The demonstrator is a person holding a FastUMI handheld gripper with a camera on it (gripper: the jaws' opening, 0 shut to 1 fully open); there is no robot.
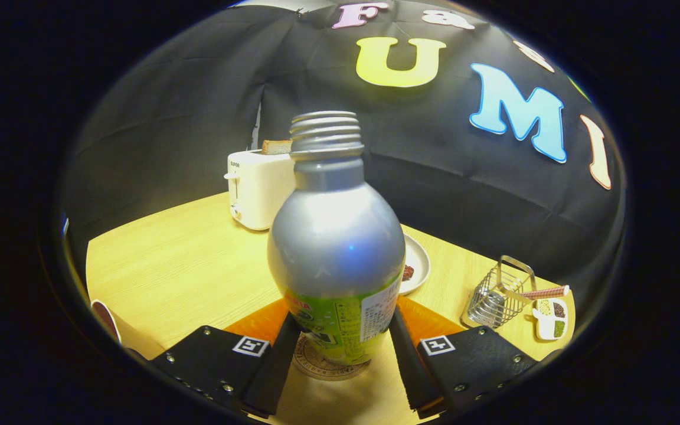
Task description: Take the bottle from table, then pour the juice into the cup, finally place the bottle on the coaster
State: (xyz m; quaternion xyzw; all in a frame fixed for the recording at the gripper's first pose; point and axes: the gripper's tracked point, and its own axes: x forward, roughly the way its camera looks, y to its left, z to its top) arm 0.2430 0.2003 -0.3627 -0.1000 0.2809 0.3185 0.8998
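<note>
The bottle [336,248] (capless, silver with a green label) stands upright between the gripper [340,345] fingers, which clamp its lower sides. Its base seems to rest on the coaster [323,363], though contact is hard to judge. Beyond, a plate [418,262] holds a dark morsel; bread pokes from the toaster [257,192].

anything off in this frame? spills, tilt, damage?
Nothing stands out. The bottle is upright and uncapped between the gripper fingers, over the coaster. No spill on the table.
</note>
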